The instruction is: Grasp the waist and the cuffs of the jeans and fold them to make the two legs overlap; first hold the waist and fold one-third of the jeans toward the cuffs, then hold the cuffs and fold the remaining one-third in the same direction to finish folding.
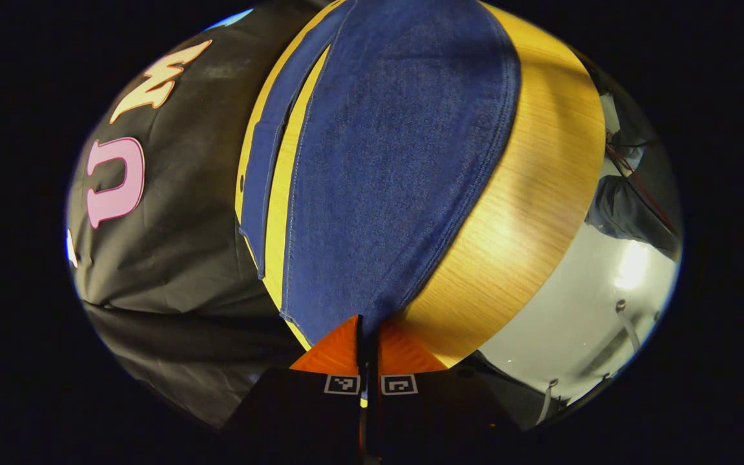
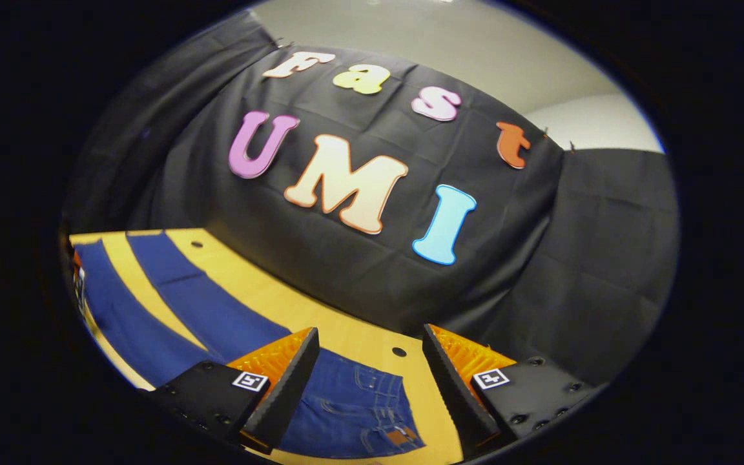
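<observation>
Pinching the cuff end of the jeans [image 1: 398,168], the left gripper [image 1: 369,336] is showing its jaws drawn tight together with a fold of denim caught between the tips; from there the near leg is running straight ahead of the jaws over the wooden table [image 1: 540,194], and the second leg is lying off to the jaws' left with a bare strip of table between them. The right gripper [image 2: 369,371] is hanging released, jaws spread wide, with the waist of the jeans [image 2: 346,407] lying just below and between its fingers, untouched. The denim is looking thick, limp and fairly heavy, so it is likely drooping once lifted; the stitched waistband and hemmed cuff are seeming the firmest, least slippery places to take hold.
</observation>
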`<state>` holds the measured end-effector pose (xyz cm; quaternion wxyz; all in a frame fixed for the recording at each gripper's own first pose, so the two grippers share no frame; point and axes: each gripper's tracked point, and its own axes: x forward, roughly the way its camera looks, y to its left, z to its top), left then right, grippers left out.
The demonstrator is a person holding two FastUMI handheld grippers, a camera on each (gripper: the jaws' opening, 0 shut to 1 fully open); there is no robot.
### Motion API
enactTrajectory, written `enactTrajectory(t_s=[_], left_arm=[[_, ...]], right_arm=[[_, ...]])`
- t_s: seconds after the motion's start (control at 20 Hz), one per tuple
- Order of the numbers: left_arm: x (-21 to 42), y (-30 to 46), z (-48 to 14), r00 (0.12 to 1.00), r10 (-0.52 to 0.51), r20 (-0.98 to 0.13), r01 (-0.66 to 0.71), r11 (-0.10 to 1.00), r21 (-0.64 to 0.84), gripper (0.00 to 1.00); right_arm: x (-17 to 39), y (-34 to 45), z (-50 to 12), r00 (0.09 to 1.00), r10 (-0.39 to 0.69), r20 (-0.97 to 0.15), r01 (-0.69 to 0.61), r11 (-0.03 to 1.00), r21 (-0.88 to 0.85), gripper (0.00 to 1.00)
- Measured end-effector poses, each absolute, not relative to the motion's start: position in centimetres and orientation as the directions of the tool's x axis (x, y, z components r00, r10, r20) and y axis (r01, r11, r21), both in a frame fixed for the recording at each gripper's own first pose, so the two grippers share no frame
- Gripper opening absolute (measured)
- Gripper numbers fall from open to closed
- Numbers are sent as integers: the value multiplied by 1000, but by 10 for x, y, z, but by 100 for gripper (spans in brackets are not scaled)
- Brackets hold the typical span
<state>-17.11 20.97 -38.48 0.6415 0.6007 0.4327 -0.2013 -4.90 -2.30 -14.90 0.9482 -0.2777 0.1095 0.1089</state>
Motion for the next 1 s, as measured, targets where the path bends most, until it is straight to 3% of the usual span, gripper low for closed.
enactTrajectory(t_s=[0.25,0.4,0.6,0.75,1.0], left_arm=[[-169,210,-385,538,274,-797,787,177,592,0],[-170,210,-385,535,283,-796,787,178,592,0],[-170,211,-384,528,287,-800,796,161,583,0],[-170,211,-383,524,293,-800,802,145,579,0],[-170,210,-383,522,309,-795,803,137,581,0]], right_arm=[[-81,-46,-204,904,192,-382,-415,614,-672,99],[-97,-61,-248,849,208,-486,-528,390,-755,99],[-141,-97,-320,733,190,-653,-675,82,-734,99],[-156,-116,-356,669,177,-722,-733,-2,-680,99],[-158,-123,-390,640,165,-751,-748,-89,-657,100]])
